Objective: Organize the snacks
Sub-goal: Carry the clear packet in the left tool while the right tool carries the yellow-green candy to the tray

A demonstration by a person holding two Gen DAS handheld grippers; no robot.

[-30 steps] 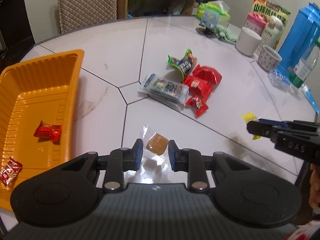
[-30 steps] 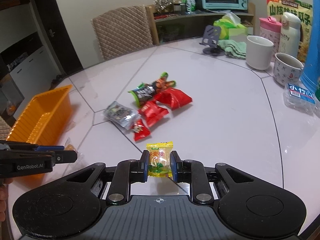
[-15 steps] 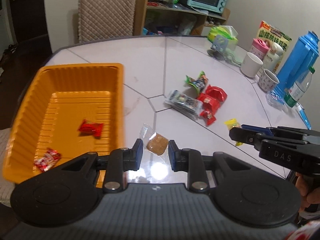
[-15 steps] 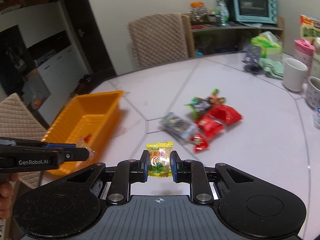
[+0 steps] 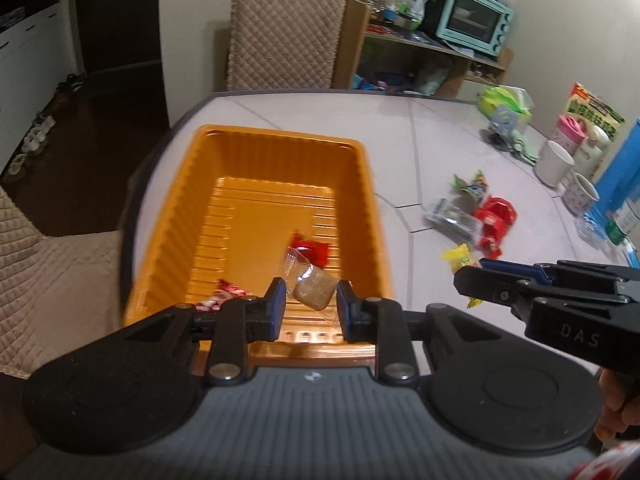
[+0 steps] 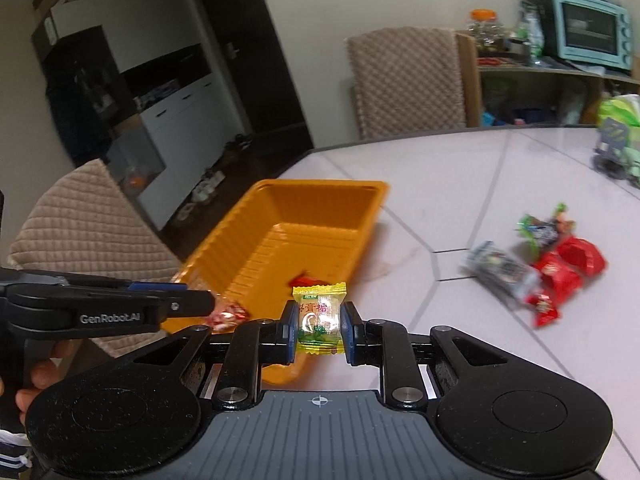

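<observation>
1. While both hands carry a piece toward the orange tray [image 5: 372,200], the left gripper [image 5: 311,307] is clenched on a brown sweet in clear wrap [image 5: 314,289], which hangs above the tray's near end; the right gripper [image 6: 319,330] is clamped on a yellow-wrapped candy [image 6: 319,314], held over the tray's near right corner, close to the rim

2. Risk, left: the pads look to hold mostly the block's lower part and loose film. Judged: thin, slippery wrap could slide out early. Since it is over the tray floor, an early drop would likely land inside anyway; low cost

3. Risk, right: the yellow candy sits near the tray's right wall rather than well inside. Judged: letting go here could bounce it off the rim onto the table [image 6: 460,184]. Needs more travel toward the tray's middle first

4. Risk, collision: the two grippers converge on the same near end of the tray, close beside each other in both wrist views. Judged: finger tips could knock together, or one could nudge the light tray

5. Risk, tray: it stands at the table's left edge, its near left corner by the rim. Judged: a push from the right could shift it toward the edge, with the red-wrapped candies [image 5: 310,250] already on its floor

6. Still to clear: the snack pile [image 6: 536,264] toward the table's middle, well apart from the tray; motion blur makes single packets hard to count
</observation>
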